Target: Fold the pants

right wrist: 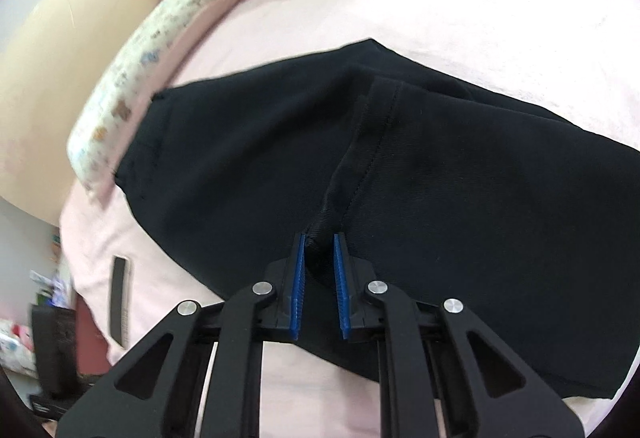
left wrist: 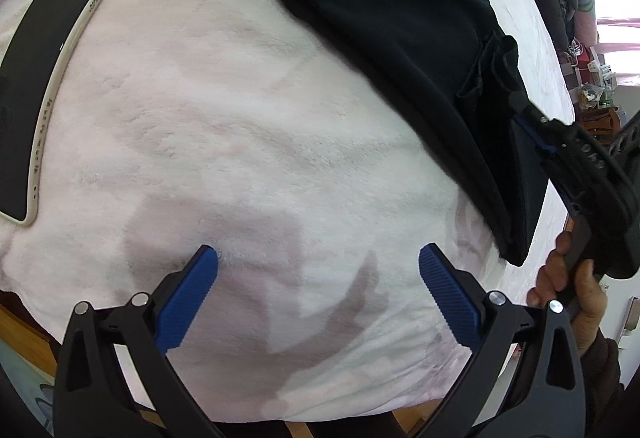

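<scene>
Pink blanket [left wrist: 240,117] bears black pants [right wrist: 440,177]; right tongs [right wrist: 320,238] pinch their fold, left tongs [left wrist: 318,258] gape empty beside.

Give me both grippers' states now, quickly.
Left gripper: open, empty, over the pale pink fleece blanket.
Right gripper: closed on a fold of the black fabric pants.
</scene>
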The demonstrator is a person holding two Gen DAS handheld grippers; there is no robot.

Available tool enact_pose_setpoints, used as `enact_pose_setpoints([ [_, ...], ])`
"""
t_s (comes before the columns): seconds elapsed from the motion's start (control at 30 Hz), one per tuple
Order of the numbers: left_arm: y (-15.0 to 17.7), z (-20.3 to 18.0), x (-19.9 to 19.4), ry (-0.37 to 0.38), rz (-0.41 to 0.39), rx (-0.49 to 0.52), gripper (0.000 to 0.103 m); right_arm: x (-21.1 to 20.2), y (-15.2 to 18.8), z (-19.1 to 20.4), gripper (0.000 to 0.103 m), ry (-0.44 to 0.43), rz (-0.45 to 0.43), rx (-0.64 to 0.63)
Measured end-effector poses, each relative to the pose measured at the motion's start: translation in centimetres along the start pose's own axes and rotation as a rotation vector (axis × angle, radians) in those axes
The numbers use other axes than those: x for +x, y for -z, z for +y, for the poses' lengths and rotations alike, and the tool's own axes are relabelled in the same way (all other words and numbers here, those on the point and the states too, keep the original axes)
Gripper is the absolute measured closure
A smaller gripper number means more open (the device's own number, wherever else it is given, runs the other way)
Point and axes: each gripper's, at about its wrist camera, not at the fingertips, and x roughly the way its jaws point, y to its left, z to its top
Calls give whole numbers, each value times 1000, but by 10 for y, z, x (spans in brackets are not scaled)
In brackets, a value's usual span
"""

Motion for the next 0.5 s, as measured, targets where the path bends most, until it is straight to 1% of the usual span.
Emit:
enact_pose_setpoints([
  [0.07,-1,-2,1,1,1,1,2,1,-1,4,88,-17,3,-4],
  [0.13,-2,-2,1,2,2,4,2,8,1,12,88,-27,26,-23],
  [0.2,-2,2,1,3,6,7,2,25,5,20,88,10,72,-64],
  [0.27,-3,1,2,3,8,7,2,45,13,19,88,65,122,-90],
  [0.37,-3,-1,1,-1,11,11,2,50,15,24,87,101,117,-142],
  [0.4,-3,-2,1,0,6,12,2,47,13,27,84,96,129,-151],
  [0.47,-4,-3,1,-1,2,13,2,43,11,28,70,75,145,-145],
  [0.5,-4,-3,2,-2,4,9,2,35,9,27,69,50,143,-135],
])
